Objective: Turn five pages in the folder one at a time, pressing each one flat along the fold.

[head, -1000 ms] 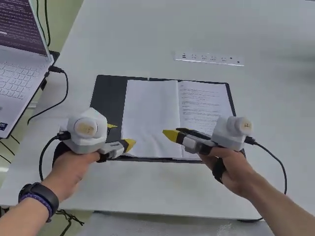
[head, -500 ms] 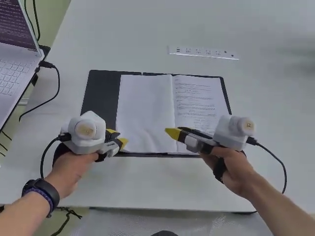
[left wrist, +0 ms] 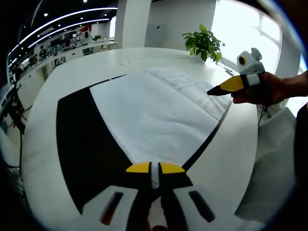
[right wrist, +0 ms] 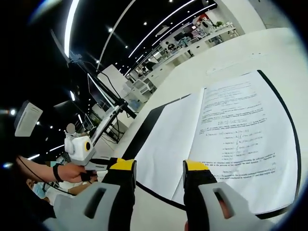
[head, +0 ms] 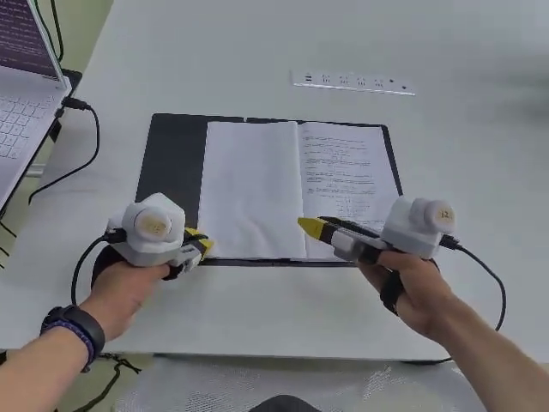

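Lying open on the bench [head: 257, 51], the folder [head: 171, 172] sits just ahead of both jaws: left gripper [left wrist: 155, 167] pressed together, right gripper [right wrist: 160, 166] spread at the printed page [right wrist: 240, 130]. Gaping that wide, it may pinch two sheets.

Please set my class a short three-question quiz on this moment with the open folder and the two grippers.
1. True or false: the right gripper has its jaws apart.
2. In the open folder, the left page is: A) blank, B) printed with text, C) crumpled.
3. Short answer: what long white thing lies on the table beyond the folder's far edge?

Key: 1. True. 2. A. 3. A power strip.
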`<state>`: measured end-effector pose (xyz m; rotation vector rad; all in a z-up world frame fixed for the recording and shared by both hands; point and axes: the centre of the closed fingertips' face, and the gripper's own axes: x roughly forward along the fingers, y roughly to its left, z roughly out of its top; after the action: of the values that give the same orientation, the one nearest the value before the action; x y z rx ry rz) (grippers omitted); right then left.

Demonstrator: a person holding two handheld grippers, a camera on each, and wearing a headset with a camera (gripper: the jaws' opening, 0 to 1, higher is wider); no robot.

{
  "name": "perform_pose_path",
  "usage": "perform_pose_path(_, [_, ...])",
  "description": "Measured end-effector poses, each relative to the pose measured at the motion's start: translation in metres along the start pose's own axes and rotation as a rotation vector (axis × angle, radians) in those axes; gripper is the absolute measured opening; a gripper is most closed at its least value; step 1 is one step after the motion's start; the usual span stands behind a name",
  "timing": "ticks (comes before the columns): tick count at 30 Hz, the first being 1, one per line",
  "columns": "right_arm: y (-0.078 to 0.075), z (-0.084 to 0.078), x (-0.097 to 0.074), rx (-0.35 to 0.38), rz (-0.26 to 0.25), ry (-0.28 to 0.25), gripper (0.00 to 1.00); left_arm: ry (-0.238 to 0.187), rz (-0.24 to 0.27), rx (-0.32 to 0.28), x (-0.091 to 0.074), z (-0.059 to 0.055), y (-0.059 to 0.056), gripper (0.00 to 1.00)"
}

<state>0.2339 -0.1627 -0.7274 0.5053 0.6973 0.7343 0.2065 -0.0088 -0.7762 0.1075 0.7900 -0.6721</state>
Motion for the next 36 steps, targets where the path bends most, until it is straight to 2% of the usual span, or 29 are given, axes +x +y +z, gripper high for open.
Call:
perform_pose_path(4, [0.0,0.004,0.001,-0.015,0.009,0.003,0.36,0.015,0.008,0.008,0.0,-0.005,-0.001,0.0])
perform_pose_path(8, [-0.001,0.008,0.005,-0.028,0.023,0.003,0.3,0.008,0.014,0.008,0.002,-0.005,0.002,0.0])
perform_pose_path(15, [0.002,0.012,0.023,-0.085,0.057,0.044,0.27,0.008,0.026,0.009,0.001,-0.005,0.003,0.0])
perform_pose_path(22, [-0.002,0.016,0.042,-0.101,0.073,0.063,0.25,0.008,0.03,0.008,0.004,-0.007,0.006,0.0])
perform_pose_path(36, [-0.028,0.035,0.071,-0.01,0.06,-0.004,0.11,0.007,0.04,-0.002,0.006,-0.008,0.009,0.0])
